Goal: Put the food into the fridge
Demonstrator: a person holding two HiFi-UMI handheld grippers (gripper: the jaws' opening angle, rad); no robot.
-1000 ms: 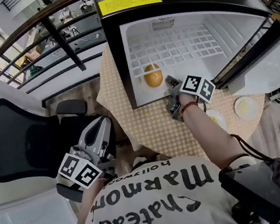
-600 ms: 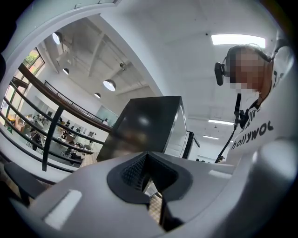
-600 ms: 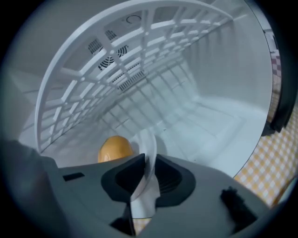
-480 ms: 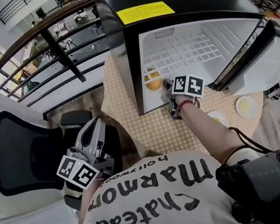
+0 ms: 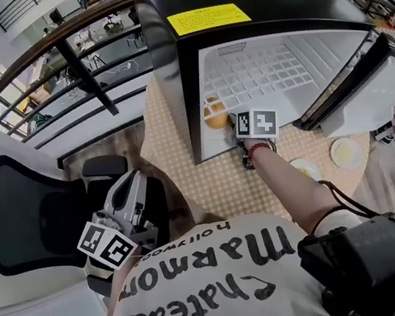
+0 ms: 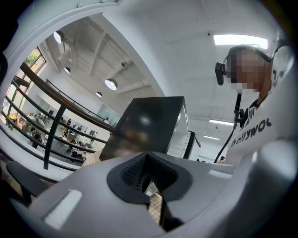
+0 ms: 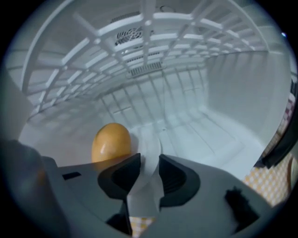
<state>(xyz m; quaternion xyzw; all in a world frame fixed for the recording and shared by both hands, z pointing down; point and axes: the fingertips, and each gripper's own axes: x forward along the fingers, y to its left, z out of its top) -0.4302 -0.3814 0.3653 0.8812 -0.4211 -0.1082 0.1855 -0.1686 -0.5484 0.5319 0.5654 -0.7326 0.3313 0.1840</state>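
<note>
An orange-yellow, egg-shaped piece of food (image 5: 214, 113) lies on the white floor of the open fridge (image 5: 189, 80), near its left wall. In the right gripper view the food (image 7: 111, 142) sits just left of and beyond the jaws, apart from them. My right gripper (image 5: 235, 120) is at the fridge mouth. Its jaws are opening, and between them (image 7: 149, 168) I see only the fridge floor. My left gripper (image 5: 135, 178) hangs low at my left side above a black chair. It points up, and its pads (image 6: 135, 174) are together on nothing.
The fridge lies on a round table with a checked cloth (image 5: 219, 180), its door (image 5: 364, 82) swung open to the right. Two small plates (image 5: 347, 152) (image 5: 305, 168) sit on the table at the right. The black chair (image 5: 20, 211) and a railing (image 5: 86, 67) are to my left.
My right gripper stays at the fridge mouth beside the food, reaching slightly further in. My left gripper has barely moved. The head view has shifted a little.
</note>
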